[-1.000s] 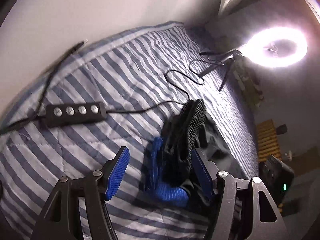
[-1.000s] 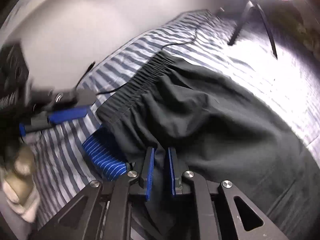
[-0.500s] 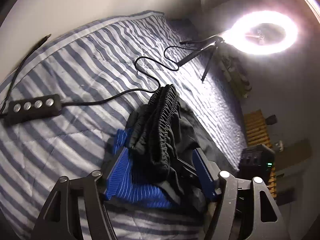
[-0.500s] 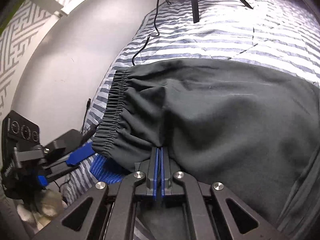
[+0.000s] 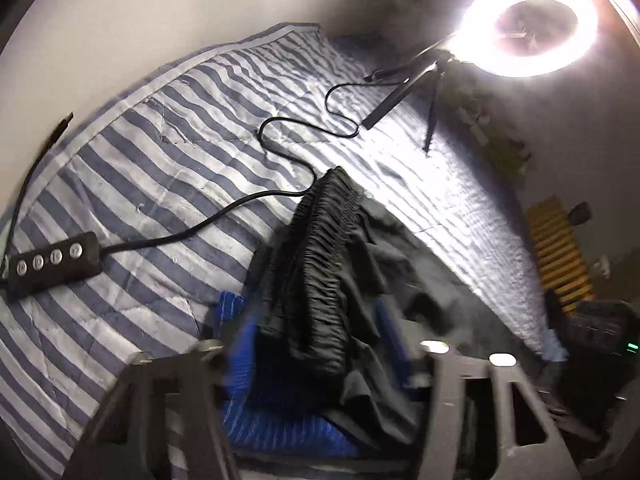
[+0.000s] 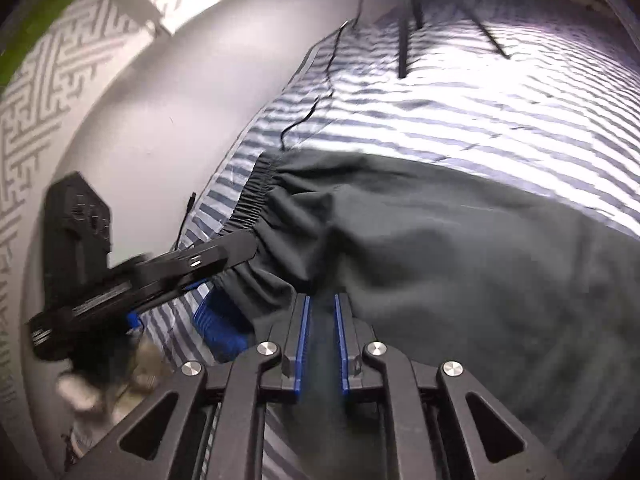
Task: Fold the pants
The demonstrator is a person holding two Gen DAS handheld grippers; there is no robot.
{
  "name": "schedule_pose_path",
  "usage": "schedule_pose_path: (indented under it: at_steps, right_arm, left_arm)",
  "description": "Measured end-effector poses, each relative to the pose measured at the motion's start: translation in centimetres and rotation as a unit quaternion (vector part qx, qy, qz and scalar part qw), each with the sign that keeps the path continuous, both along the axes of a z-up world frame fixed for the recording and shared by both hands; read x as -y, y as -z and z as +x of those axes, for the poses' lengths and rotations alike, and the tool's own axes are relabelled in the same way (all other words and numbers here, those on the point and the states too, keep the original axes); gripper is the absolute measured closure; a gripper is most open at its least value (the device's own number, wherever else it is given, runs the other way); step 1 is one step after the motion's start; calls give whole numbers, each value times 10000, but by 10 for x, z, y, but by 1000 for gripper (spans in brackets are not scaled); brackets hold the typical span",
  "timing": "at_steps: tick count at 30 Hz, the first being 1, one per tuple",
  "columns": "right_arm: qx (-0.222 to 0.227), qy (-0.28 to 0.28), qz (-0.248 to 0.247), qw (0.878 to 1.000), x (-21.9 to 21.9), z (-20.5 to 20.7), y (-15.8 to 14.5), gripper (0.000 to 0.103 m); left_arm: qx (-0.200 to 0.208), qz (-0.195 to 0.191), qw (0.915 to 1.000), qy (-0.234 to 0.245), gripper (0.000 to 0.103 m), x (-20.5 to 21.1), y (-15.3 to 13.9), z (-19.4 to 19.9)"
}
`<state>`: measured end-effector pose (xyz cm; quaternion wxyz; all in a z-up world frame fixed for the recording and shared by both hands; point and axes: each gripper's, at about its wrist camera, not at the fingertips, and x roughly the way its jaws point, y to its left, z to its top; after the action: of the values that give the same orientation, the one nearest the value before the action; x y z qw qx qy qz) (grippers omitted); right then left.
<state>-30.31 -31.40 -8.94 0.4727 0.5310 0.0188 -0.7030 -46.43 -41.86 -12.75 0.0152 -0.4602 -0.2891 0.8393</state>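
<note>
Since half a second ago the right claw (image 6: pixel 320 340) has parted from clenched to a narrow gap, dark cloth between its pads, while the left claw (image 5: pixel 316 344) straddles the bunched waistband without clamping it. Black pants (image 6: pixel 460 264) lie on the striped bed (image 5: pixel 160 152), fold barely begun; next, both claws should grip the waistband

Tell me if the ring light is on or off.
On. The ring light glows bright white in the left wrist view, and the striped bedding below it is brightly lit.
</note>
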Motion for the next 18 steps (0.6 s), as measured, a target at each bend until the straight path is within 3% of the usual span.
schedule_pose_path:
  at_steps: [3,11,16,18]
  right_arm:
    - [-143,89,-17,9999,-31,-4,-9,91]
    - [-194,593,187,9979,-101,-21,-3,91]
    - [-76,567,780,9953,-98,-29,31,91]
    - [-110,693,687,9952,-108,-29,24,91]
  left_arm:
    - [28,-157,9997,-164,84,-3,0,-1]
    - [-608,-692,9956,-148,85,-26,-73,12]
    - [-671,-857,9940,73,85,-56,-109,10]
    - [-696,-937,9930,167,85,-74,-121,10]
